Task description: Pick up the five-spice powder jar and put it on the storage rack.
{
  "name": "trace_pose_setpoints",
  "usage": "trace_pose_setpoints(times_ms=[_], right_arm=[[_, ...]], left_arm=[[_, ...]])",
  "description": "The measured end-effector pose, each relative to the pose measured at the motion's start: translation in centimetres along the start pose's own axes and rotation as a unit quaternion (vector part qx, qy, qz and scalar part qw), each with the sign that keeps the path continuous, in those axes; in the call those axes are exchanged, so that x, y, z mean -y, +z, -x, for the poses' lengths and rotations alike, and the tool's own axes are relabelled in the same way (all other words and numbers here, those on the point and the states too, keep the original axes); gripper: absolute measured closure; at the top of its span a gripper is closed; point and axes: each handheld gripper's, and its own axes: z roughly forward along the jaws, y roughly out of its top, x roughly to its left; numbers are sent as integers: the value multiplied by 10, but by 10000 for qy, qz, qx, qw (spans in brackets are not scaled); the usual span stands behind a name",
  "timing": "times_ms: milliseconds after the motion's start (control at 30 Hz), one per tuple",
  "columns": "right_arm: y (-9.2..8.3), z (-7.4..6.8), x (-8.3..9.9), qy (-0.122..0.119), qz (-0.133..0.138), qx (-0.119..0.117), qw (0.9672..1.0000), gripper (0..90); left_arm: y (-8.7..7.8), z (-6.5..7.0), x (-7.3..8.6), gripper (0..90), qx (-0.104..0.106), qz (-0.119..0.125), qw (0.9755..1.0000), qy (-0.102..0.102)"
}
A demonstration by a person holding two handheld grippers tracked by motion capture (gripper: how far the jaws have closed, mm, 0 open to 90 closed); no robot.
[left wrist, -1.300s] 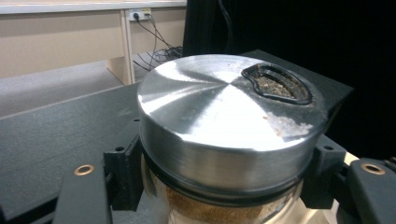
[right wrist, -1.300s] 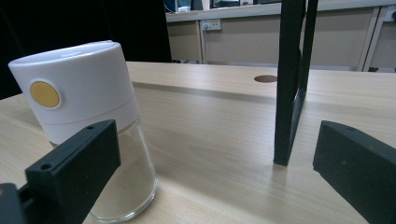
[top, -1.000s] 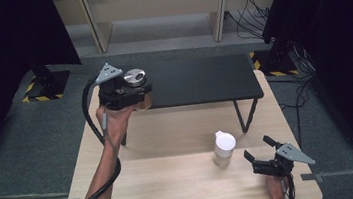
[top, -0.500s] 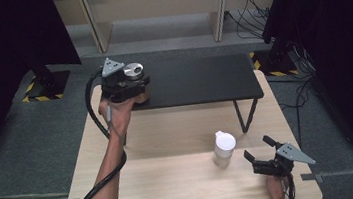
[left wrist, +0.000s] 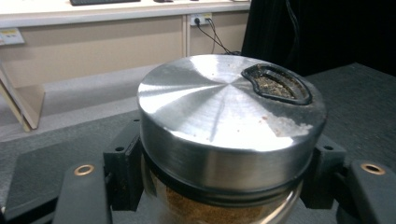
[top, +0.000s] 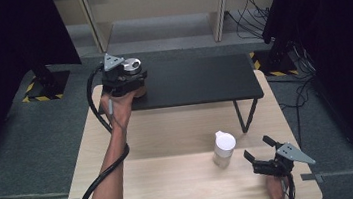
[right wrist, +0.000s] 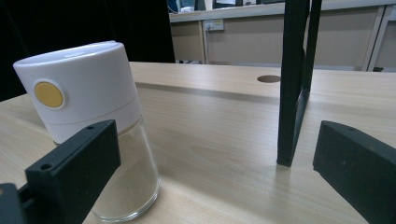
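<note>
Left tongs carried with steel-lidded spice jar from front edge of black shelf further in over its left end since earlier frames; forearm stretched further forward. Jar clamped between jaws just under lid, brown powder seen through glass. Judged: jar about to be set on shelf, release next. Right tongs unmoved, jaws apart, nothing gripped, near white-capped glass shaker standing on wooden surface.

Wood table: white-lid jar standing on it, black shelf at far edge.
</note>
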Motion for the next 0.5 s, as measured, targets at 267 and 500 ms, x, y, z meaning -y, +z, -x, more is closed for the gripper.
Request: trace_pose_setpoints(times_ms=[267,500], right_arm=[[0,0,0,1,-4,-9,10000,7],[0,0,-1,-12,-25,-5,10000,7]], left_arm=[[2,1,4,311,-109,67,9998,120],[2,-5,20,306,-34,298,9996,-10]])
